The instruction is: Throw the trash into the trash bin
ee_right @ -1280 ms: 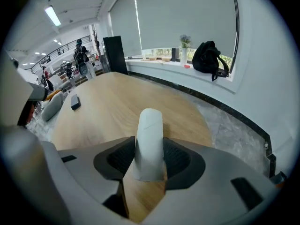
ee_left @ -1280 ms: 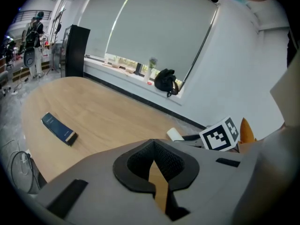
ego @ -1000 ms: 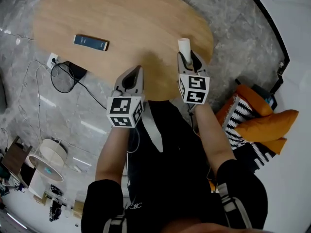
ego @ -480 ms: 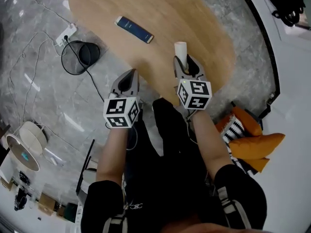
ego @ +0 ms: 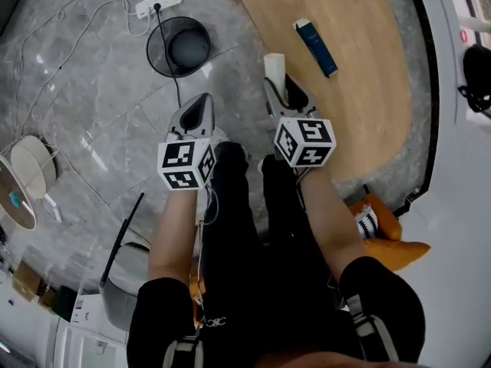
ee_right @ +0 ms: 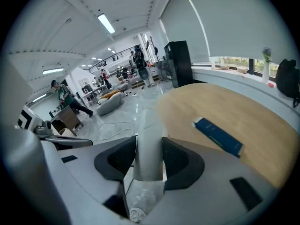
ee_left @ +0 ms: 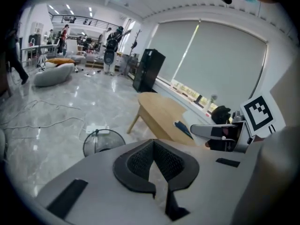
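Left gripper (ego: 201,104), centre-left of frame, is closed and empty. Mesh trash bin (ego: 151,52) stands open-topped on the floor at upper centre-left, with a power strip (ego: 157,4) just beyond it. Right gripper (ego: 282,89) clamps a white paper roll (ego: 274,65) near its lower end. The roll is judged light, soft and crushable, so a mid-body hold suits. Table (ego: 368,90) edge lies close on the right, and open floor leads toward the bin.

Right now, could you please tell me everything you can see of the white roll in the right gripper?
The white roll looks like rolled paper, a tube with a crumpled, textured near end. It is clamped in the right gripper, far end sticking out past the fingertips, over grey floor beside the wooden table.
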A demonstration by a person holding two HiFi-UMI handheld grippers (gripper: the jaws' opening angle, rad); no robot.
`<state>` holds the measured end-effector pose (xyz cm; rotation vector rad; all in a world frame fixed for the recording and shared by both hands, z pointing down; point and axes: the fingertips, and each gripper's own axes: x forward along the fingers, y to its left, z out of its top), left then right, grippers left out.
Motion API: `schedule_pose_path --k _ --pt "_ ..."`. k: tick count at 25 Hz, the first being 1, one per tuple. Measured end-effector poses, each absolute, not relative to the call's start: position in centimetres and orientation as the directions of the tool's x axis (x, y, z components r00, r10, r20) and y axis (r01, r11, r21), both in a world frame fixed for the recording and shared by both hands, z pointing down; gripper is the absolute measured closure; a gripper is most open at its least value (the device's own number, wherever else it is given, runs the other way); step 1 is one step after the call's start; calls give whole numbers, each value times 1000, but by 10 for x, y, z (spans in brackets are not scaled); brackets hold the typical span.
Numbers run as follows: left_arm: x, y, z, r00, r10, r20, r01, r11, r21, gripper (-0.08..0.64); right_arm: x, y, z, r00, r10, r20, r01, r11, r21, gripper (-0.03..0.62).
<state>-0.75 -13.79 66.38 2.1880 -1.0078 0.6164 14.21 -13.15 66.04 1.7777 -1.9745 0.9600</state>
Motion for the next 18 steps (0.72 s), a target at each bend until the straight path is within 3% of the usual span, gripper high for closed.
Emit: schedule_pose_path --k 8,18 --pt "-148 -164 696 469 -584 663 -883 -298 362 558 -14 -205 701 -353 -679 644 -930 181 -319 417" --pt "-226 -149 748 409 -572 711 -908 -172 383 558 -78 -253 812 -349 -594 724 -931 305 -199 417"
